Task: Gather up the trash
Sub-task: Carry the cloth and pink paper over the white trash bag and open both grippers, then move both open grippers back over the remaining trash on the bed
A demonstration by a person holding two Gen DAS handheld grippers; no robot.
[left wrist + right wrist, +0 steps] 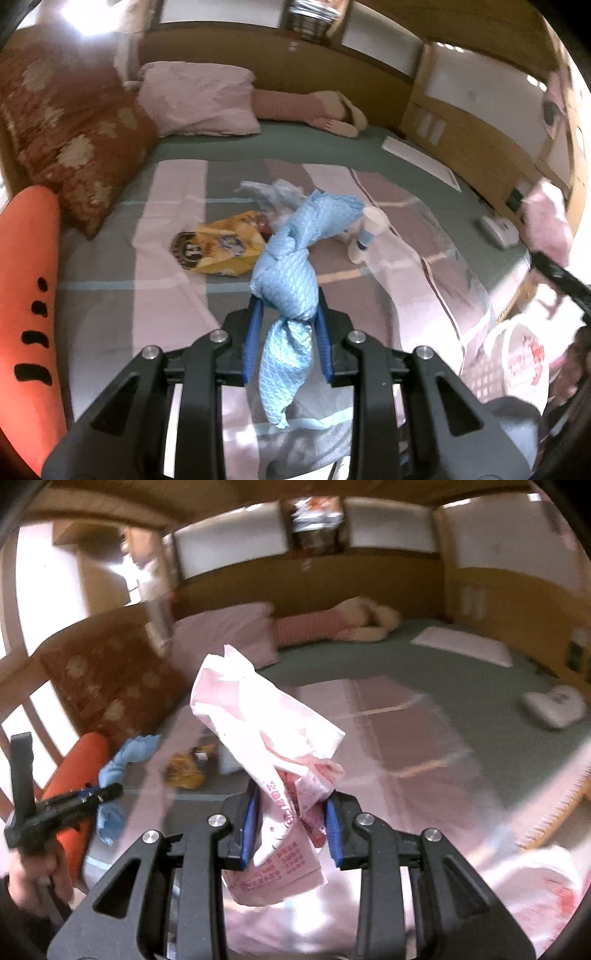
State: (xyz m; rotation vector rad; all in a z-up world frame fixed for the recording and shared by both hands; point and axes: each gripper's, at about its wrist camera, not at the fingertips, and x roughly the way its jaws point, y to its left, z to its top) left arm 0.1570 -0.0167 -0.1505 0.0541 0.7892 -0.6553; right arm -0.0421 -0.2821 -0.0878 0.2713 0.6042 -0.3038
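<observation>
Trash fills both grippers above the bed (177, 295): left gripper (288, 325) fingers clamp a knotted pale-blue cloth (291, 273), right gripper (291, 812) fingers pinch a crumpled pink-printed white plastic bag (266, 716), so both grips should probably hold firm till bagging.

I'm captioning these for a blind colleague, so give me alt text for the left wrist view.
The left claw is shut on a knotted light blue cloth, held above a bed with a striped cover. On the bed beyond it lie a yellow snack wrapper and crumpled tissue, with a pink pillow at the far end.
</observation>
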